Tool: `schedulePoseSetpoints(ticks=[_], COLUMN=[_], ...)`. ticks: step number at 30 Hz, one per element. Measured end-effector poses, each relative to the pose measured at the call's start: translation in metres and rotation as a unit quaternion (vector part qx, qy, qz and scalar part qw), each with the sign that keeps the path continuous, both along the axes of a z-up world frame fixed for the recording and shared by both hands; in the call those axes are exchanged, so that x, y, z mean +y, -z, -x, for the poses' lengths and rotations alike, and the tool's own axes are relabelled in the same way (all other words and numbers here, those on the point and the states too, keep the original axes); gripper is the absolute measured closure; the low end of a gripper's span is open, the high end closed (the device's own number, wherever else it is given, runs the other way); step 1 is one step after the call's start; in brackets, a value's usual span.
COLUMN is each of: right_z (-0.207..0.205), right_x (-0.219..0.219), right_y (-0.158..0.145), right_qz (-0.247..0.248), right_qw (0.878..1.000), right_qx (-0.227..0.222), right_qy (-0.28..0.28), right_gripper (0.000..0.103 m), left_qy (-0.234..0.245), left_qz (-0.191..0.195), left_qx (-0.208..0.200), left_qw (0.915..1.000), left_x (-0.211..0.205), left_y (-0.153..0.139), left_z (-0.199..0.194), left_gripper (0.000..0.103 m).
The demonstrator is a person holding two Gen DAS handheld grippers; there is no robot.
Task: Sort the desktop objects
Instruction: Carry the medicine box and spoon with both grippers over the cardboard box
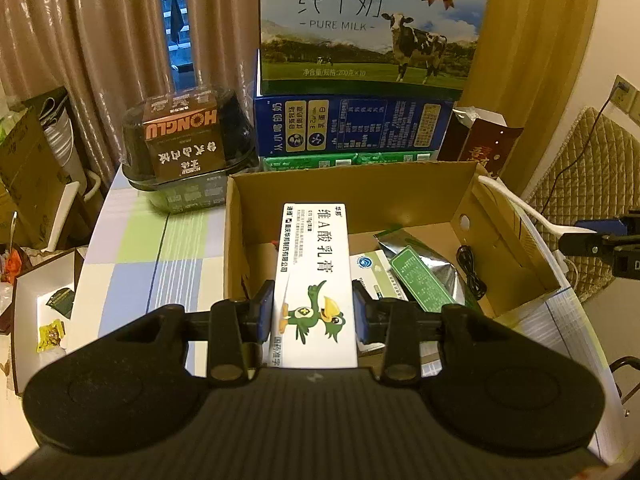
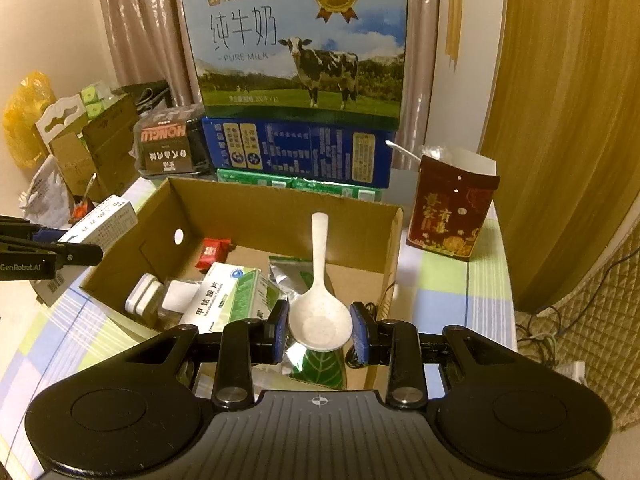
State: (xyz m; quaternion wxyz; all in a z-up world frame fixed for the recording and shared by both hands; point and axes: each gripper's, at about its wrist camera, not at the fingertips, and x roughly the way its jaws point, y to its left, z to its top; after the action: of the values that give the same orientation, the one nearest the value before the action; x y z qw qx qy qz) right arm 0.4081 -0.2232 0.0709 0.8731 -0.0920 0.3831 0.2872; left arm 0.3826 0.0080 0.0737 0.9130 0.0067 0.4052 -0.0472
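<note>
My left gripper (image 1: 313, 312) is shut on a long white ointment box (image 1: 314, 276) printed with a green cartoon bird, held over the near left part of an open cardboard box (image 1: 236, 240). My right gripper (image 2: 320, 330) is shut on the bowl of a white rice spoon (image 2: 320, 312), its handle pointing away over the same cardboard box (image 2: 280, 208). Inside the box lie medicine boxes (image 2: 224, 300), a foil pouch (image 1: 424, 268), a small red packet (image 2: 212, 252), a white tin (image 2: 142, 298) and a black cable (image 1: 472, 272). The left gripper with its ointment box (image 2: 100, 222) shows at the right wrist view's left edge.
Behind the cardboard box stand a pure-milk carton (image 1: 368, 24) on a blue carton (image 1: 348, 124) and green packs. A black plastic tub with a brown Honglu box (image 1: 184, 140) sits back left. A dark red paper bag (image 2: 452, 212) stands right of the box. The checked tablecloth (image 1: 160, 248) shows at left.
</note>
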Motion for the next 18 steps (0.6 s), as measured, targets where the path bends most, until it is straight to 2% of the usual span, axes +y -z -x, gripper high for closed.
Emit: schedulePoseSetpoints(ticks=[18], right_z=[-0.014], right_x=[0.013], right_y=[0.013], right_qz=[0.024], right_qw=[1.0], right_qx=[0.002], right_qy=[-0.009], right_gripper=[0.073], left_qy=[0.002], left_qz=[-0.001], left_qx=[0.014], left_qw=[0.9999], left_x=[-0.008], left_y=[0.012], left_z=[-0.029], left_gripper=[0.07])
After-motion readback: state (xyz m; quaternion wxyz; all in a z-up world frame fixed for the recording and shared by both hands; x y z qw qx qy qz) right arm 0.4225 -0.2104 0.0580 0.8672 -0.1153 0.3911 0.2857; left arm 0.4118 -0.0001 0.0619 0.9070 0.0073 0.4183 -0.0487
